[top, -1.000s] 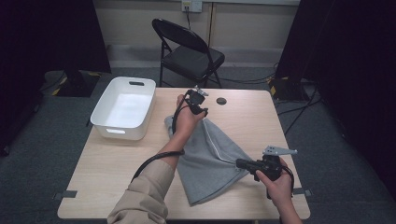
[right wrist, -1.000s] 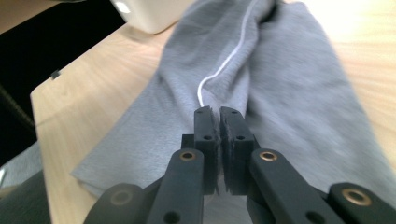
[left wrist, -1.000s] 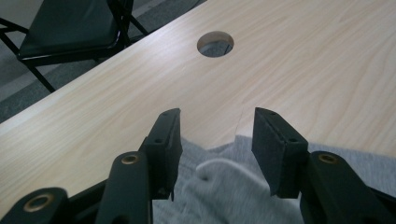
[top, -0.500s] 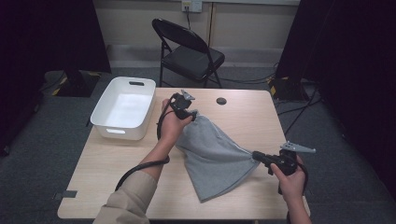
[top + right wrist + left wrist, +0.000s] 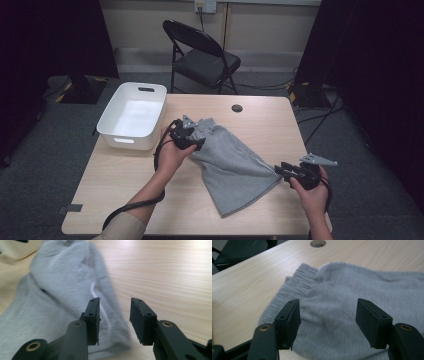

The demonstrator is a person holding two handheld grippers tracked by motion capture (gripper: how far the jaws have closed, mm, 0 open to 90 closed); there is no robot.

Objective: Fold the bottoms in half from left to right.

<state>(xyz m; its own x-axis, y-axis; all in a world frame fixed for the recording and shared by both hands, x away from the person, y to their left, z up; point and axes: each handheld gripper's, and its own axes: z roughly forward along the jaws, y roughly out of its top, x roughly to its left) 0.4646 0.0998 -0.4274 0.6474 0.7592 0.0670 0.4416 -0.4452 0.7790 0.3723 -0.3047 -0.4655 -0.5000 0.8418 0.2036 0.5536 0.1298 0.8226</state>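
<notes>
at the far left of the counter (image 5: 125,185) a white tub (image 5: 132,116) is seen, close to the edge. just right of it the left gripper (image 5: 190,136) is held over the ribbed end of the grey garment (image 5: 235,167); its fingers (image 5: 289,320) have just been spreading, wide apart now, nothing pinched, cloth lying beneath them. the garment is laid flat across the middle of the counter. at its right corner the right gripper (image 5: 286,172) is poised, fingers (image 5: 93,317) just parted, the cloth's edge lying loose between them.
</notes>
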